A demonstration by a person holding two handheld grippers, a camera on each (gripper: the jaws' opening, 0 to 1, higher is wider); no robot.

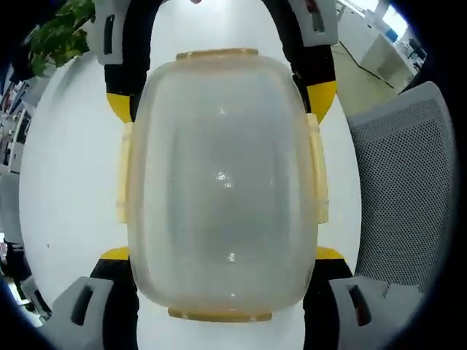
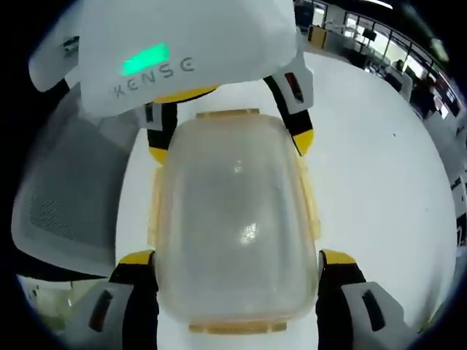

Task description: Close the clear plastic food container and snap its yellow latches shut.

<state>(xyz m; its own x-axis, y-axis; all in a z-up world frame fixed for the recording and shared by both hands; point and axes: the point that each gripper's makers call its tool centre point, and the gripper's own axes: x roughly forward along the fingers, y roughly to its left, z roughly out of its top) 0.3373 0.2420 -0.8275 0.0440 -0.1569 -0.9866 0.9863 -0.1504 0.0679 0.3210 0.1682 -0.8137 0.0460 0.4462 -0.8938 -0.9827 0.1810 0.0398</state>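
Observation:
The clear plastic food container (image 1: 219,182) lies lid-up on the white table (image 1: 66,182), with yellow latches (image 1: 318,168) flat along its sides and ends. My left gripper (image 1: 221,254) straddles its near end, both yellow-tipped jaws touching the container's sides. My right gripper (image 1: 221,102) holds the opposite end the same way. In the right gripper view the container (image 2: 233,219) sits between my right gripper (image 2: 237,257) below and the left gripper (image 2: 230,146) above, whose white body carries a green light. The lid looks seated on the box.
A grey mesh chair (image 1: 408,189) stands at the table's edge, also seen as the chair (image 2: 66,182). A green plant (image 1: 62,33) is at the far side. The bare table (image 2: 379,168) stretches beside the container, with office desks (image 2: 365,36) beyond.

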